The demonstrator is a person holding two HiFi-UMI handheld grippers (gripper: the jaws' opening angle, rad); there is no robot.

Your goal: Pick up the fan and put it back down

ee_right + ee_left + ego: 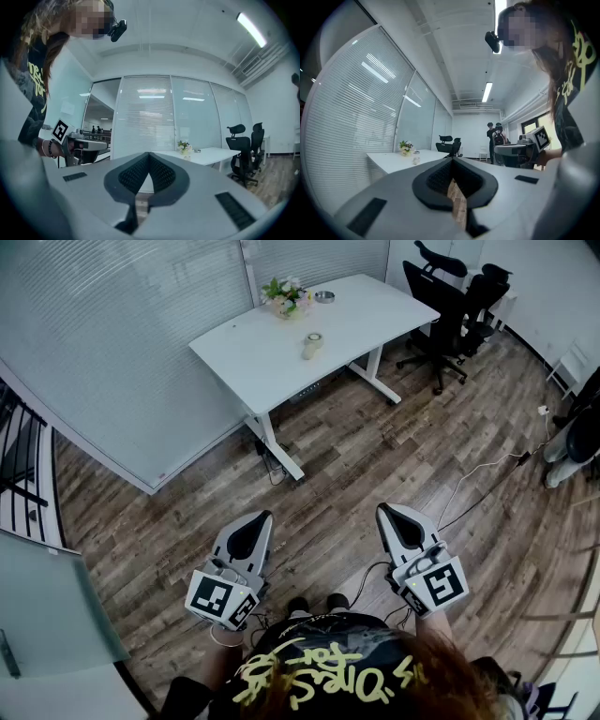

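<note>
While both stand clenched and empty: left claw (264, 516), right claw (383, 510), side by side.
Item: fan (312, 345) on white tabletop (366, 313), well ahead of both claws; flowers (286, 294) beyond it.

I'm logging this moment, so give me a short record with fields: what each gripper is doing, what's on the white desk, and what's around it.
Left gripper: fingers shut, nothing between them
Right gripper: fingers shut, nothing between them
White rectangular desk: ahead of the person, across the wood-plank floor
On desk: small pot of flowers, small round metal dish, small cream object too small to identify
Black office chairs: right of the desk
</note>
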